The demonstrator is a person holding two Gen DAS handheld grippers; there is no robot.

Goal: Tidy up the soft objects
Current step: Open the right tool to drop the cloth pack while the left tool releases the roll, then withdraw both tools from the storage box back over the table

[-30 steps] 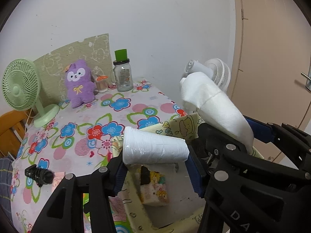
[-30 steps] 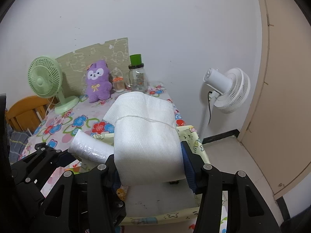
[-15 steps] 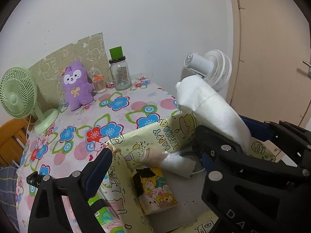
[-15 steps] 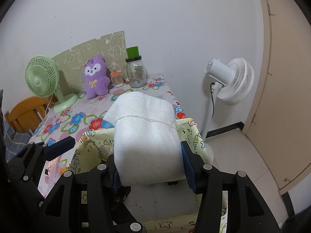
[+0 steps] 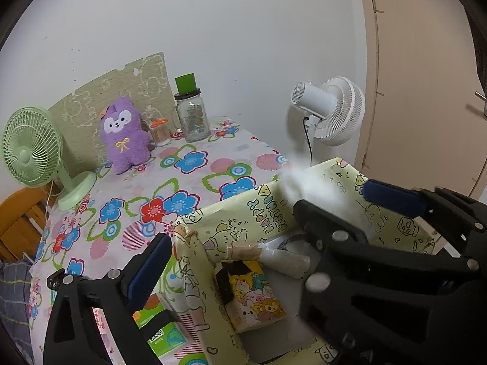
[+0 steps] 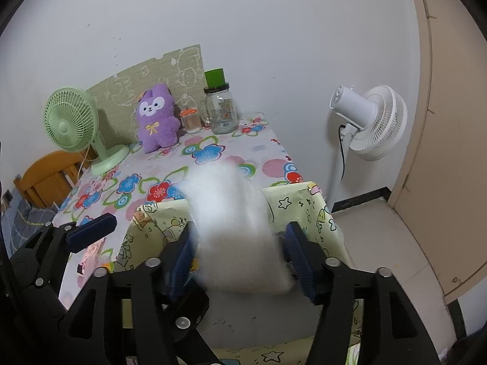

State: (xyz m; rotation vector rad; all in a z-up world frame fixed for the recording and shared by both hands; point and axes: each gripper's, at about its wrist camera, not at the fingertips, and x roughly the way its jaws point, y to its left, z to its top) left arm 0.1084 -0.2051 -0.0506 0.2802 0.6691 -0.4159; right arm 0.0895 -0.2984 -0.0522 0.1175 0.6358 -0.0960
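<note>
Only "HAPPY" on yellow box (image 5: 268, 213)

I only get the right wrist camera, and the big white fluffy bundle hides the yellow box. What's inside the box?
Observer: In the left wrist view, a small roll lies on the floor of the yellow box.
Operator: Anything else in there?
Observer: Yes, a yellow cartoon tissue pack sits close beside the roll.
Operator: Is the left gripper holding something?
Observer: No. The left gripper has just been opening its jaws, and nothing is between them.
</note>
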